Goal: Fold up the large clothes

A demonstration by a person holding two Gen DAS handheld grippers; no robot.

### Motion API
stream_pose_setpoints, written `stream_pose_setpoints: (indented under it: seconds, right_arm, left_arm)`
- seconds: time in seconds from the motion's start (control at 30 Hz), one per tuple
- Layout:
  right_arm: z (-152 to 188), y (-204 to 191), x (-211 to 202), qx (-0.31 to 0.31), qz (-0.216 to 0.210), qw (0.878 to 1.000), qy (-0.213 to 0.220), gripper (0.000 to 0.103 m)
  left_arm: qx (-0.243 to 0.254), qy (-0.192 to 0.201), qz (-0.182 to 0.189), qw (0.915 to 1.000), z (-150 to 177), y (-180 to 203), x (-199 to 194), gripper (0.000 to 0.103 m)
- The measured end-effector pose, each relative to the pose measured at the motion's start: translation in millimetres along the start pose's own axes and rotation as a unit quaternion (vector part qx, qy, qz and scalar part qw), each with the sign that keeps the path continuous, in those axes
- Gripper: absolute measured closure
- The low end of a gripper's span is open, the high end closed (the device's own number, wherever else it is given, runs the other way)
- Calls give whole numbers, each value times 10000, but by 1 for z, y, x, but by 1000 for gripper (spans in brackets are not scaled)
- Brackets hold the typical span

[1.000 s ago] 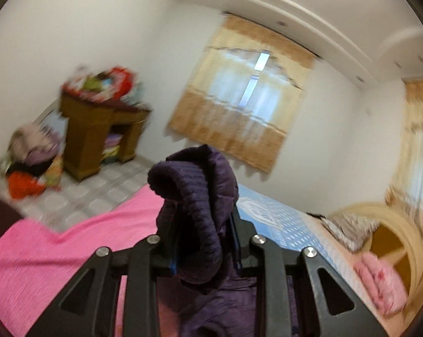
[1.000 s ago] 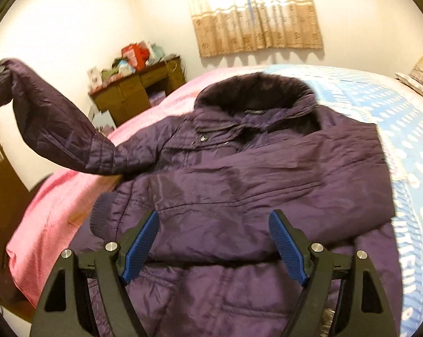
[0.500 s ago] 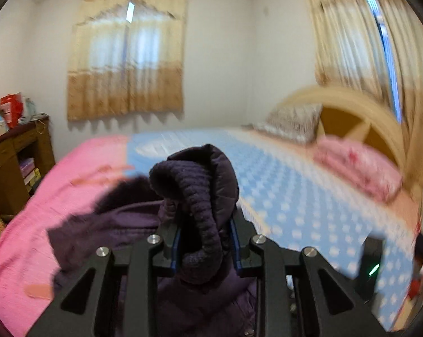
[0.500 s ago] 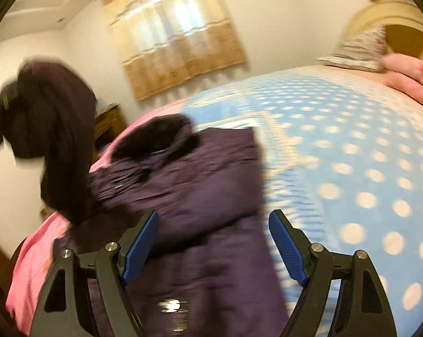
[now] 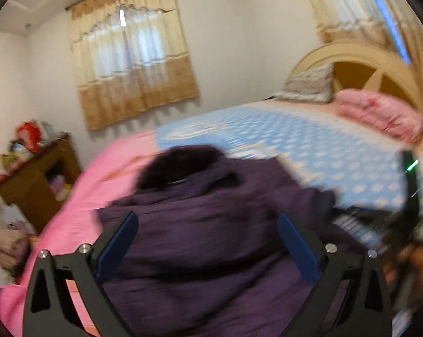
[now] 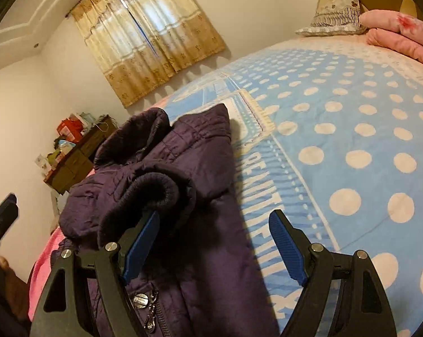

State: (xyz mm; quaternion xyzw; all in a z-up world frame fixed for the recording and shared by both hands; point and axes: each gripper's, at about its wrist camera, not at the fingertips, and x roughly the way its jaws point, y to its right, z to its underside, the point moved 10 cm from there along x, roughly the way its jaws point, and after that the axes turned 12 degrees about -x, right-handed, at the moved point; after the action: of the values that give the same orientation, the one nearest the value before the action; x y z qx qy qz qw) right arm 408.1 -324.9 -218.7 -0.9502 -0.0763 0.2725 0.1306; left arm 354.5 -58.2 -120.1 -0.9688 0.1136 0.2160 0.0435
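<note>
The purple jacket point(image 6: 183, 185) lies on the bed point(image 6: 351, 129), astride the seam between the pink blanket point(image 5: 107, 174) and the blue dotted spread, one ribbed cuff point(image 6: 152, 193) folded across its chest. The left gripper point(image 5: 206, 241) is opening wide above it, gripping nothing. The right gripper point(image 6: 214, 241) hangs open and empty over the jacket's edge.

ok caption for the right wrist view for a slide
Open right gripper hovering over a purple jacket on the polka-dot bedspread, one sleeve cuff folded across its front.

left view motion-blurred; right sharp; soft window point(image 5: 133, 64) light
</note>
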Motion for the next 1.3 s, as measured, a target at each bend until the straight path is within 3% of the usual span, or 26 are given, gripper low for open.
stream_pose_setpoints:
  seconds: [0.07, 0.2, 0.3, 0.37, 0.53, 0.63, 0.67, 0.7, 0.73, 0.77, 0.83, 0.93, 0.97, 1.07, 1.17, 1.23, 1.27, 1.3]
  right_arm:
    - [0, -2, -2, -14, 29, 10000, 56, 22]
    - [0, -4, -6, -78, 131, 9998, 155, 22]
    - [0, -6, -6, -171, 225, 9995, 155, 22]
    - [3, -8, -1, -252, 311, 9992, 5, 22]
    - [8, -12, 6, -430, 500, 9975, -239, 22]
    - [9, -12, 5, -469, 546, 9971, -238, 22]
    - [10, -12, 5, -469, 544, 9971, -243, 22]
    - [10, -12, 5, -459, 543, 9971, -256, 22]
    - [10, -13, 5, -449, 547, 9971, -262, 22]
    - [10, -12, 5, -441, 547, 9972, -266, 22]
    - [10, -13, 5, -446, 547, 9972, -261, 22]
    - [10, -13, 5, -483, 559, 9969, -254, 22]
    - [10, -13, 5, -496, 559, 9969, -252, 22]
    - [9, -14, 5, -499, 563, 9968, -252, 22]
    - [9, -15, 6, -541, 580, 9965, -282, 22]
    - [10, -17, 7, -578, 593, 9961, -308, 22]
    - [10, -17, 7, -590, 603, 9959, -319, 22]
    - [10, -17, 7, -598, 613, 9958, -331, 22]
  left_arm:
    - [105, -90, -678, 9976, 12, -61, 11, 0]
    - [-190, -427, -1401, 9890, 39, -160, 37, 6]
    - [-480, -957, -1174, 9873, 59, -187, 61, 13]
    - [-597, -1061, -924, 9883, 65, -186, 70, 18]
    - [-23, -1209, -607, 9908, 68, -146, 91, 16]
    - [-30, -1419, -636, 9878, 76, -151, 102, 20]
    - [-202, -1463, -651, 9869, 74, -156, 108, 38]
    - [-335, -1550, -620, 9854, 77, -162, 113, 81]
    - [-567, -1705, -588, 9820, 82, -167, 114, 93]
    - [-850, -1705, -564, 9801, 83, -173, 111, 92]
    - [-959, -1513, -623, 9819, 81, -177, 101, 93]
    - [-1448, -1435, -807, 9757, 89, -185, 78, 96]
    - [-1550, -1415, -956, 9730, 92, -190, 75, 102]
    - [-2219, -1505, -1102, 9571, 114, -210, 65, 103]
    - [-2313, -1522, -1106, 9545, 122, -216, 61, 103]
    - [-2464, -1425, -971, 9537, 109, -218, 57, 89]
    - [-2572, -1318, -793, 9541, 95, -215, 54, 69]
    - [-2642, -1216, -697, 9542, 84, -213, 53, 36]
